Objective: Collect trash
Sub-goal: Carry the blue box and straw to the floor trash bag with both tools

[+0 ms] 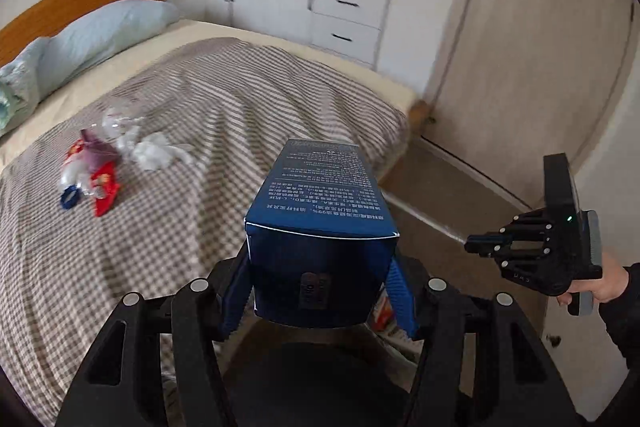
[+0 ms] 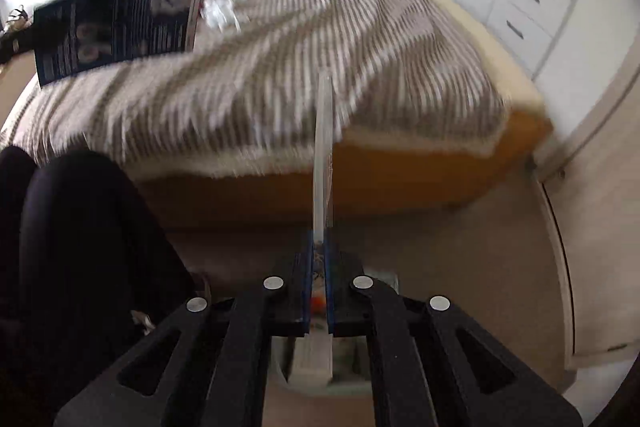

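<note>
Left wrist view: dark blue printed cardboard carton [image 1: 320,223], seemingly light, stiff but crushable, pinched at its near end by left gripper [image 1: 320,301] beside checked bed [image 1: 224,99]; right gripper [image 2: 319,291] pressed onto thin clear plastic strip [image 2: 322,155].

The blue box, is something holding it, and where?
Yes. The left hand-held gripper pinches the blue box by its two sides at the near end. The far end sticks out free over the bed.

tools [image 2: 319,291]: black, blue pads [image 1: 398,291] | silver rivets | sleeve [image 1: 624,307]: black
</note>
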